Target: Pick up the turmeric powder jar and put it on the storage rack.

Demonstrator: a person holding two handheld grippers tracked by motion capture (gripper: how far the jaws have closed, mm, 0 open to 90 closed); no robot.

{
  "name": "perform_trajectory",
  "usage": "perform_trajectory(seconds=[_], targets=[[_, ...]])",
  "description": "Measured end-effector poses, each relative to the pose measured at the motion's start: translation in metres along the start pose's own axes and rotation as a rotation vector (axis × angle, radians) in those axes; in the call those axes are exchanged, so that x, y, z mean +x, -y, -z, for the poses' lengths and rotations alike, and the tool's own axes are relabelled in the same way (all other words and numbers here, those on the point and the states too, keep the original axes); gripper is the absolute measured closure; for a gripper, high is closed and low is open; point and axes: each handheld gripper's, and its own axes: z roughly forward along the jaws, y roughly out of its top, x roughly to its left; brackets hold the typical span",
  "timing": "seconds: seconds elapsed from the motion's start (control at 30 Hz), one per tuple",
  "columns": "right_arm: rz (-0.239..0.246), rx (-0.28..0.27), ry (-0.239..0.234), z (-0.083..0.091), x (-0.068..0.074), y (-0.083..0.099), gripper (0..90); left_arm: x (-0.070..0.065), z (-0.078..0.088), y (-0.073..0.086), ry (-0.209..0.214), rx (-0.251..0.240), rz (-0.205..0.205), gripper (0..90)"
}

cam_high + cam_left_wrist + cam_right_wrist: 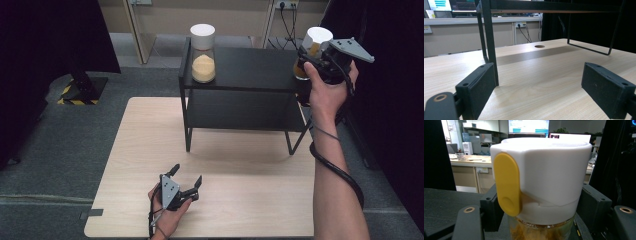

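The right gripper's jaws are clamped on a white-lidded spice jar, kept upright at the black shelf's right end. The left gripper is rested wide open on the near table, leaving the work to one hand.

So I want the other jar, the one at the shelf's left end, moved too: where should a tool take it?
Grip the jar on its glass body just below the white lid, coming level from the table side. It stands upright at the shelf edge, and the lid is wider than the glass.
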Motion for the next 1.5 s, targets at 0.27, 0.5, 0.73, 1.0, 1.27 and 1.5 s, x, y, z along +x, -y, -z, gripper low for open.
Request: perform_trajectory(seconds=[0.27, 0.5, 0.73, 1.0, 1.27, 1.5], targets=[[-0.003, 0.003, 0.007, -0.0023, -0.0009, 0.0007, 30.7, 0.0000, 0.0000, 0.0001, 0.001, 0.000, -0.002, 11.5], [0.001, -0.003, 0.008, -0.0029, 0.0002, 0.0023, 30.6, -0.0002, 0.0002, 0.0003, 0.000, -0.002, -0.005, 11.5], [0.004, -0.004, 0.005, -0.0046, -0.0008, 0.0028, 30.5, -0.0002, 0.0001, 0.0001, 0.001, -0.001, -0.006, 11.5], [-0.009, 0.001, 0.001, -0.0068, -0.0037, 0.0021, 30.3, -0.0003, 0.0001, 0.0001, 0.001, -0.001, -0.007, 11.5], [-0.012, -0.001, 0.003, -0.0080, -0.0030, 0.0024, 30.2, -0.0004, 0.0001, 0.0002, 0.001, -0.001, -0.008, 11.5], [-0.012, 0.006, -0.004, -0.0080, -0.0041, 0.0022, 25.1, -0.0004, 0.0002, 0.0002, 0.001, -0.002, -0.008, 11.5]])
